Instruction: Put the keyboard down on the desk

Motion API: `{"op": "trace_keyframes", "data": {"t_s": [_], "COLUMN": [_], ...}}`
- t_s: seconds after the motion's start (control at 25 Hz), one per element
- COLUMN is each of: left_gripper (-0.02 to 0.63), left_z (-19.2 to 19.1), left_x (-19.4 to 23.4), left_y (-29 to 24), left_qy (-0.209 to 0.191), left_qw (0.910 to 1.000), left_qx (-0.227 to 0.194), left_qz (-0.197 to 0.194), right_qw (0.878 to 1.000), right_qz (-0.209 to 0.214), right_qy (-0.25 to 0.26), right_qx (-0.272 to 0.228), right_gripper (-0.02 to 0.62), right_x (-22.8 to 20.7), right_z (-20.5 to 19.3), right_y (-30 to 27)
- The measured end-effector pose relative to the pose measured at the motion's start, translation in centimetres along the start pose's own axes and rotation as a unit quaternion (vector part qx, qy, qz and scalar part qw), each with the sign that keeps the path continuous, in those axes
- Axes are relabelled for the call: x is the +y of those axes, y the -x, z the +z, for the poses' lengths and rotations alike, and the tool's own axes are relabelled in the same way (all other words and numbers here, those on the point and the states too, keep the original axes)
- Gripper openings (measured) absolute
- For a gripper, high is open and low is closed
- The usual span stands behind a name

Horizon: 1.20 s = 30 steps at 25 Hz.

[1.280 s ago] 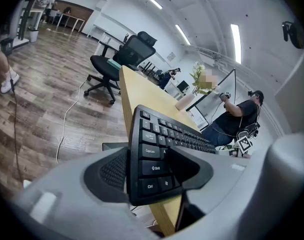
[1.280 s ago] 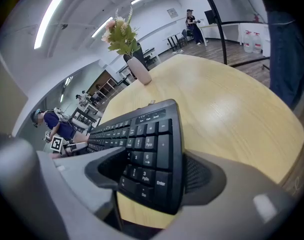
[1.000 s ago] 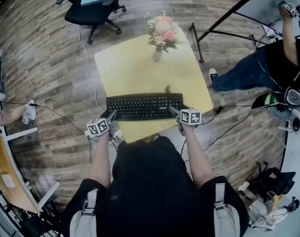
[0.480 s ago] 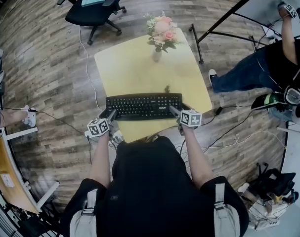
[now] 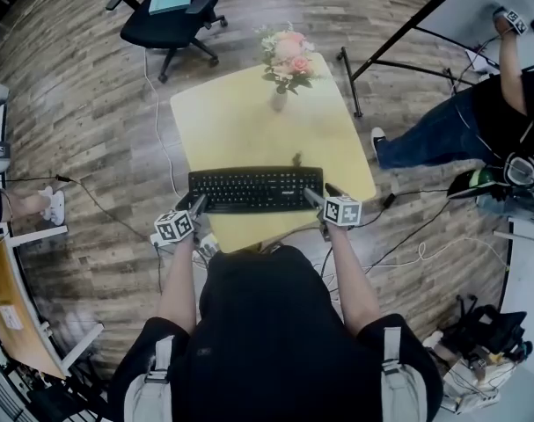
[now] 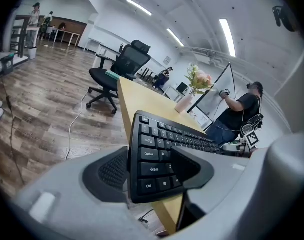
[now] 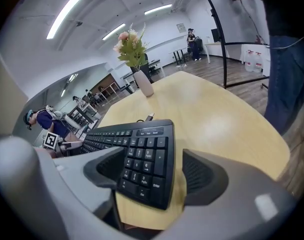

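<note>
desk point(image 5: 249, 121): yellow top on a wood floor, office chair point(image 5: 165, 11) beyond the far corner.
keyboard point(image 5: 256, 189): black, lying crosswise along the desk's near edge, keys up. Can't tell if it's fully resting on the top.
flower vase point(image 5: 282, 64): upright near the far edge, well apart from the keyboard.
left gripper point(image 5: 199, 204): clamped on the keyboard's left end, with the outer pad against the edge and the inner jaw over the keys.
right gripper point(image 5: 314, 198): jaws spread around the numpad end. Inner jaw overlaps the keys, and desk shows between the outer pad and the keyboard's edge.
</note>
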<state>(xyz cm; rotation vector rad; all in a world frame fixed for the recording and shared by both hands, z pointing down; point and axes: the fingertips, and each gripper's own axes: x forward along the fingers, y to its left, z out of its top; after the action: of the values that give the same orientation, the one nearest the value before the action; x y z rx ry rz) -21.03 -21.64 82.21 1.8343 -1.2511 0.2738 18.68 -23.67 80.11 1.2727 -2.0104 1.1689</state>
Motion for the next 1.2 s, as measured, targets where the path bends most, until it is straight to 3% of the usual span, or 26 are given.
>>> {"op": "trace_keyframes", "data": {"t_s": [0.56, 0.64, 0.72, 0.92, 1.0, 1.12, 1.2], "left_gripper": [0.256, 0.256, 0.256, 0.243, 0.198, 0.086, 0.055], "left_z": [0.2, 0.2, 0.0, 0.1, 0.0, -0.1, -0.5], "left_x": [-1.1, -1.5, -2.0, -3.2, -4.0, -5.5, -6.6], "left_y": [3.6, 4.1, 4.5, 5.9, 6.6, 7.6, 7.8], "left_qy": [-0.043, -0.057, -0.067, -0.081, -0.086, -0.094, -0.101], "left_qw": [0.9981, 0.9972, 0.9965, 0.9949, 0.9945, 0.9932, 0.9926], "left_qx": [-0.028, -0.032, -0.033, -0.047, -0.053, -0.069, -0.067], "left_qz": [0.035, 0.037, 0.036, 0.035, 0.027, 0.007, -0.010], "right_qw": [0.998, 0.995, 0.992, 0.988, 0.986, 0.983, 0.982], "right_qz": [0.024, 0.021, 0.024, 0.063, 0.070, 0.089, 0.099], "right_qy": [0.053, 0.085, 0.109, 0.124, 0.137, 0.149, 0.150], "right_qx": [-0.018, -0.037, -0.052, -0.060, -0.057, -0.057, -0.060], "right_gripper": [0.356, 0.305, 0.197, 0.053, 0.013, 0.002, 0.002], "right_x": [1.2, 1.6, 2.1, 3.6, 4.2, 5.1, 5.6], "right_z": [-1.0, -0.7, -0.6, -1.3, -2.0, -3.0, -3.5], "right_y": [2.1, 2.9, 3.7, 5.0, 5.6, 6.0, 6.3]}}
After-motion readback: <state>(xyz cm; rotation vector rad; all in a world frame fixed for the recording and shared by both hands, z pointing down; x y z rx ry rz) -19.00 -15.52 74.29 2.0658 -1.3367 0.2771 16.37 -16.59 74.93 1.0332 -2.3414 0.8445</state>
